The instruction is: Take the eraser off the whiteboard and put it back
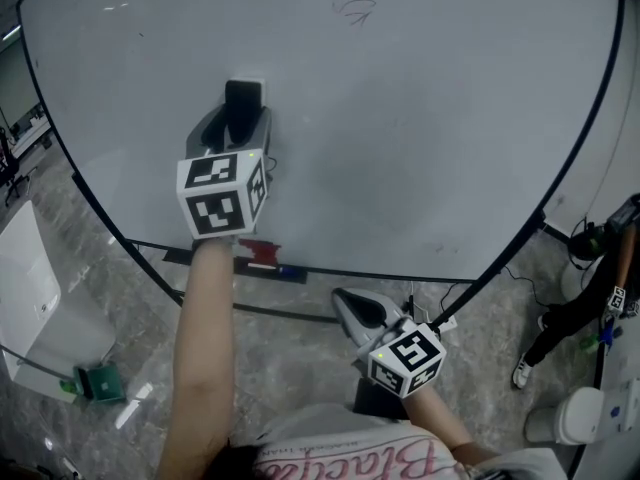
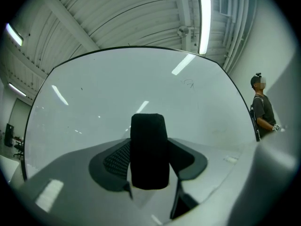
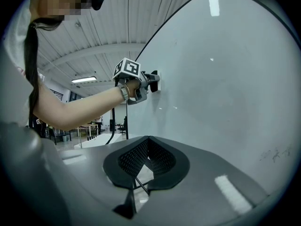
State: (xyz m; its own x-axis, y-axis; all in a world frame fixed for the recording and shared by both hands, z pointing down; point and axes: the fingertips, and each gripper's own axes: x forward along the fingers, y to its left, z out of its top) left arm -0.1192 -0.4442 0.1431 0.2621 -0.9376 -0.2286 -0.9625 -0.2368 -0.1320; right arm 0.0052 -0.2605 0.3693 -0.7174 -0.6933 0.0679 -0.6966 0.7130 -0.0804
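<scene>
1. Well to the left of the left gripper's fingers, a small green box-shaped thing (image 1: 97, 383) is sitting on the mottled grey floor; what it is holding cannot be made out.
2. The left gripper (image 1: 240, 128) is reaching up to the whiteboard (image 1: 420, 148), a broad, smooth, glossy white panel with a thin dark rim. Its cube (image 1: 222, 196), printed with black and white squares, is sitting behind the fingers.
3. Its fingers (image 2: 117, 161) are standing wide and clamping the eraser (image 2: 149, 149) from both sides. The finger pads are dark with a fine diamond grid.
4. The eraser is a black, matte, fuzzy-looking block with rounded corners, standing upright between the fingers and rising past their tips. In the right gripper view its far end is lying against the board face.
5. Below those fingers, a small red object (image 1: 260, 253) is resting on the dark ledge under the board.
6. The right gripper (image 1: 350, 303) is hanging low, under the board's bottom edge. Its fingers (image 3: 134, 161) are pressing together with nothing between them, their gridded pads meeting in a point.
7. Far right of those fingers, a person in dark clothes (image 1: 590, 298) is standing by the board's edge, and a smooth white cylindrical bin (image 1: 580, 415) is standing on the floor, its inside hidden.
</scene>
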